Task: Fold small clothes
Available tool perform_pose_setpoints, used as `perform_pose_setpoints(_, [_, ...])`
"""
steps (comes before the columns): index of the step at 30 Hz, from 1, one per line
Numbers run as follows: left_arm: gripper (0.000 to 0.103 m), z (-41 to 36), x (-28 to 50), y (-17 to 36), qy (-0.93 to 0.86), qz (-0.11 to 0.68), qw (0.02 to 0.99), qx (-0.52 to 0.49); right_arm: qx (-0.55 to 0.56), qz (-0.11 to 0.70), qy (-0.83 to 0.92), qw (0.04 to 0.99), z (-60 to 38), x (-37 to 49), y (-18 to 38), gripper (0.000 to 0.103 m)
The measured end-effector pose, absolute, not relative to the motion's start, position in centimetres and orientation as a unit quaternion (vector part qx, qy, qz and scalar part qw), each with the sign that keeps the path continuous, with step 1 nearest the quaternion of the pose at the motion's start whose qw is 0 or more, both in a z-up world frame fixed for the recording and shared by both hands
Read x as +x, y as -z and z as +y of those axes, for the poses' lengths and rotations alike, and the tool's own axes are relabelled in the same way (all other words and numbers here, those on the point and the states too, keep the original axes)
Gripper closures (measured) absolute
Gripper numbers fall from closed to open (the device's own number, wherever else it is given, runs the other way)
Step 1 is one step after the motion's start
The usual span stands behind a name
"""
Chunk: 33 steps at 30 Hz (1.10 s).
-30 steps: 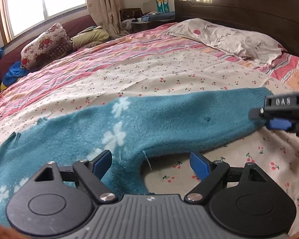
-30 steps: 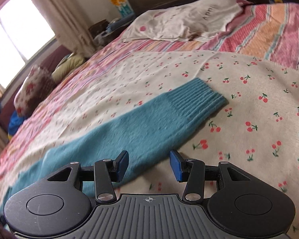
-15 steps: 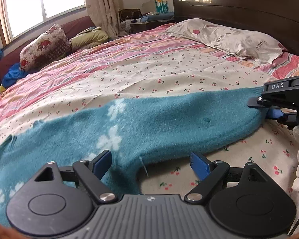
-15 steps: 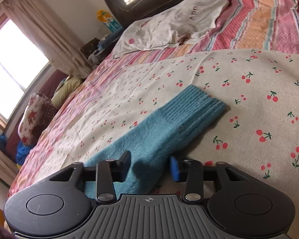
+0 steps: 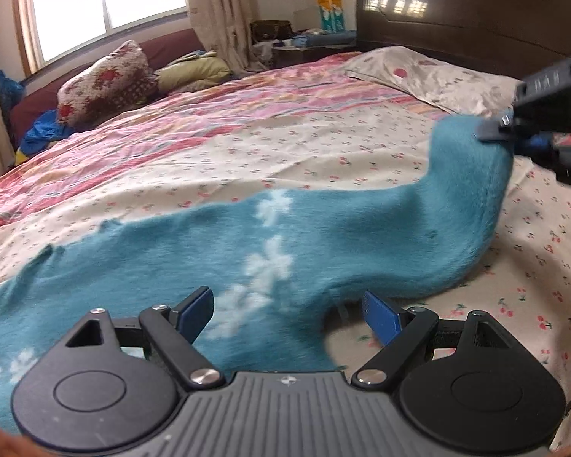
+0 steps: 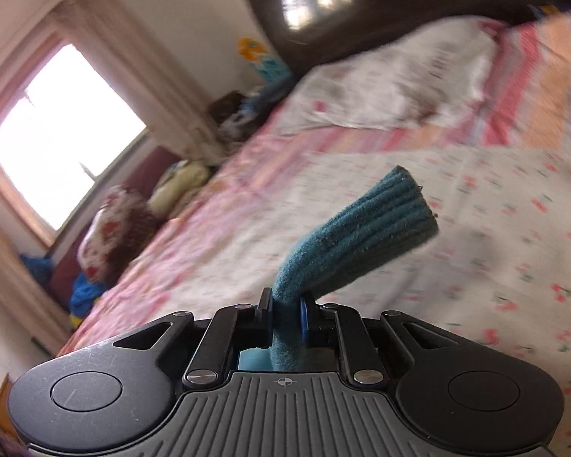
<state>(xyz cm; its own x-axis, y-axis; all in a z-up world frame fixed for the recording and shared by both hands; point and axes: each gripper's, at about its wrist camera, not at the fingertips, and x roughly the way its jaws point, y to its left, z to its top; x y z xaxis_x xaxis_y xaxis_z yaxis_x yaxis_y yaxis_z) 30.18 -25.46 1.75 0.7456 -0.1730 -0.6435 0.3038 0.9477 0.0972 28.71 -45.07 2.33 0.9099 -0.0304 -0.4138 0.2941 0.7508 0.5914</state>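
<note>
A teal fuzzy sweater (image 5: pixel 217 243) with white flowers lies spread on the cherry-print bed sheet (image 5: pixel 323 152). My left gripper (image 5: pixel 289 312) is open, low over the sweater's body near the armpit, holding nothing. My right gripper (image 6: pixel 285 308) is shut on the sweater's sleeve; the ribbed cuff (image 6: pixel 392 209) sticks out past the fingers, lifted off the bed. In the left wrist view the right gripper (image 5: pixel 514 137) holds the sleeve end raised at the right, with the sleeve (image 5: pixel 468 190) curving up from the sheet.
A pale pillow (image 5: pixel 437 76) and dark wooden headboard (image 5: pixel 456 3) are at the far right. A floral cushion (image 5: pixel 106 80) and bedding lie by the window. A cluttered nightstand (image 5: pixel 293 45) stands behind the bed.
My right gripper closed on the sleeve near the cuff and lifted it up off the bed. The left gripper stayed open, almost in place over the sweater.
</note>
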Motion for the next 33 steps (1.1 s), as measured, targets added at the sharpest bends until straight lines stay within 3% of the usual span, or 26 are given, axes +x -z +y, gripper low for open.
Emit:
perform_pose_setpoints(14, [0.012, -7.5, 26.8, -1.9, 0.029, 0.346, 0.937, 0.029, 0.204, 0.229, -0.061, 0.95, -25.5, 32.8, -7.6, 0.09])
perform_pose_setpoints(22, [0.012, 1.4, 24.6, 0.4, -0.031, 0.367, 0.929, -0.025, 0.104, 0.264, -0.125, 0.951, -13.6, 33.8, -5.8, 0.091])
perform_pose_setpoints(33, [0.012, 4.8, 23.2, 0.7, -0.035, 0.329, 0.943, -0.029, -0.064, 0.297, -0.17, 0.938, -2.7, 32.6, -0.5, 0.089])
